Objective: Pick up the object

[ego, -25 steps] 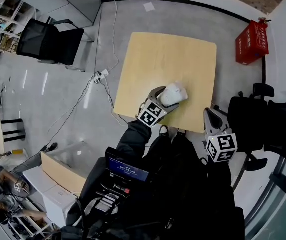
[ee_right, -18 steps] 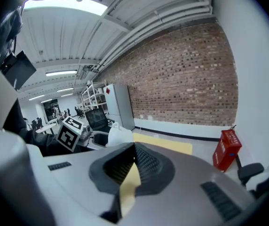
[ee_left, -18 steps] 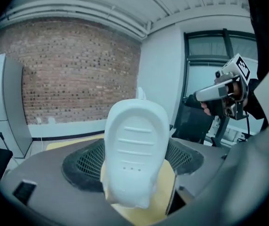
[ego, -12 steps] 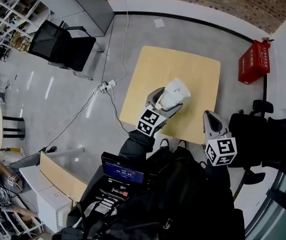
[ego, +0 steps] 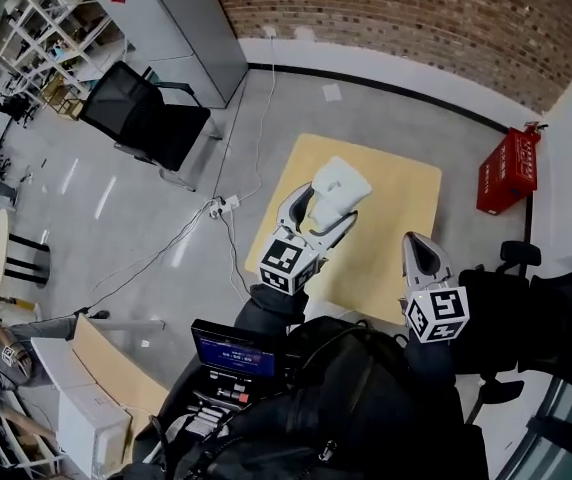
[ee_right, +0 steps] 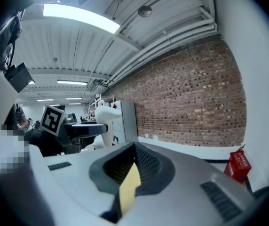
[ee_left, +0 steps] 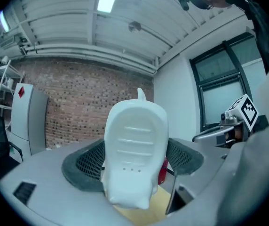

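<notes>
In the head view, the left tool (ego: 324, 206) is raised above the yellow worktop (ego: 401, 183) with the white object (ego: 339, 188) clamped at its tip. The object looks clear of the surface, so the pick-up seems essentially done, with only a steady hold left. The right tool (ego: 416, 255) hangs off the worktop's near right edge and carries nothing. A red crate (ego: 508, 168) stands on the floor beyond the far right corner. Each tool bears a cube with black-and-white square markers (ego: 284, 262). A small lit screen (ego: 236, 348) near the person shows text too small to read.

In the left gripper view, the two dark ribbed pads (ee_left: 85, 166) press on either side of the white object, which stands upright between them. It is smooth moulded plastic with shallow ridges and three tiny holes, and no brand or label shows. A strip of worktop is visible beneath it.

In the right gripper view, the jaws are drawn almost together with nothing between them, and only a thin sliver of yellow worktop shows through. The left tool and its load appear at the left, before a brick wall (ee_right: 195, 102). No writing is legible.
</notes>
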The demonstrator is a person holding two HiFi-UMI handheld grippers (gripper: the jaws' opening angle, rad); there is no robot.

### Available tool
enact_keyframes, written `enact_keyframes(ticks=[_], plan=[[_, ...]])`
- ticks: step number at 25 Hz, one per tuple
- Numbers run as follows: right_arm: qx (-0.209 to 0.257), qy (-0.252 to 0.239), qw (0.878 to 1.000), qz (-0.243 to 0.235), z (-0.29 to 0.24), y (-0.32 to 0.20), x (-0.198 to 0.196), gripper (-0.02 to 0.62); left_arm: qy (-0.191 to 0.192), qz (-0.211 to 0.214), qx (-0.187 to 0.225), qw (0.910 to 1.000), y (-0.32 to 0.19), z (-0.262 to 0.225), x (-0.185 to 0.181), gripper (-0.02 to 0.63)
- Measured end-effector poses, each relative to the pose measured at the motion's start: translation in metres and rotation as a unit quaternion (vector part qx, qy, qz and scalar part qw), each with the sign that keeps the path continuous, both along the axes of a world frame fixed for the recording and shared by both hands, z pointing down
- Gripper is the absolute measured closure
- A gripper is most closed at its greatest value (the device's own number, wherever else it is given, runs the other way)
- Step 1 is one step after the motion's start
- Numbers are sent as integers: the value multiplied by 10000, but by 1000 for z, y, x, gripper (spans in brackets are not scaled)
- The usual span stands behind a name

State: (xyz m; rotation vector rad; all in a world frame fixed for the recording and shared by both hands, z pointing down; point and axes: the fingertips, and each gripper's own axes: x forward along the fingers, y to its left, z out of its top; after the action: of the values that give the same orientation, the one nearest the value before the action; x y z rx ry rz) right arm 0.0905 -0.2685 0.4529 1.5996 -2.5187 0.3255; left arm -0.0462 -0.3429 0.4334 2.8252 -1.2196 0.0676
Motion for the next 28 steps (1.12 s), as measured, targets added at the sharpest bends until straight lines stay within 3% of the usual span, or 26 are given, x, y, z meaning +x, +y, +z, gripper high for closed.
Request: enact_keyframes(ticks=[10,17,28], plan=[[675,-227,9973,194,-44,-14,14,591,392,-589,426,9966,-3,-51,-24,192],[921,-109,9954,236,-60,-17,12,591,554,-640,515,9951,3,-65,-26,192],[1081,-163,9932,400,-72,-19,15,591,450,-552,588,9957,5,-68,-20,192]])
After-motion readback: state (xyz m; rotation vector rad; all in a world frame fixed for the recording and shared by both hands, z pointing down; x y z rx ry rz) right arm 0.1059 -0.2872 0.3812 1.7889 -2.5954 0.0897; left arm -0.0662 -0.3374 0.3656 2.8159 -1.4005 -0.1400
